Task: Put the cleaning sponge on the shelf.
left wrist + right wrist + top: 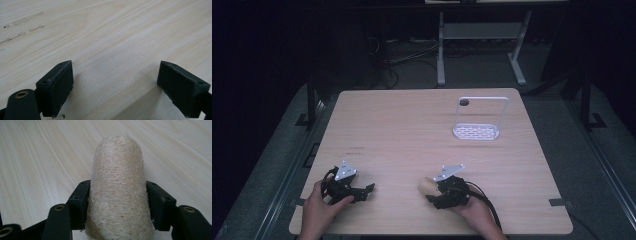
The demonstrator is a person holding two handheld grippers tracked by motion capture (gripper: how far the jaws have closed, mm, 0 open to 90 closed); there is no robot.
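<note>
My right tongs [117, 195] are pinching the loofah roll [117, 190], one black pad flat against each flank, and I read that as a grip taken across the narrow way of the roll so the fibrous body cannot slide out sideways. The roll lies along the line of the jaws, its rounded far end poking out ahead of them, which leaves most of its length free for setting down later. From the high view the roll [428, 186] sits at the near edge of the counter [412, 130], just left of my right tongs [438, 192], low against the wood, so I judge it is gripped but not yet lifted. The sides look only lightly dented, and I would guess the squeeze is kept gentle because the stuff is springy and would bulge under more force

My left tongs [115, 82] stand spread wide with nothing but bare wood between the pads. In the high view they [362, 192] rest near the counter's left front corner, well apart from the roll, and I take that as parking the idle hand out of the way

Farther out, toward the right rear of the counter, a white rack [477, 125] with a perforated base and a tall wire frame stands upright. It seems the likely place for the roll, being the sole other thing on the counter
</note>
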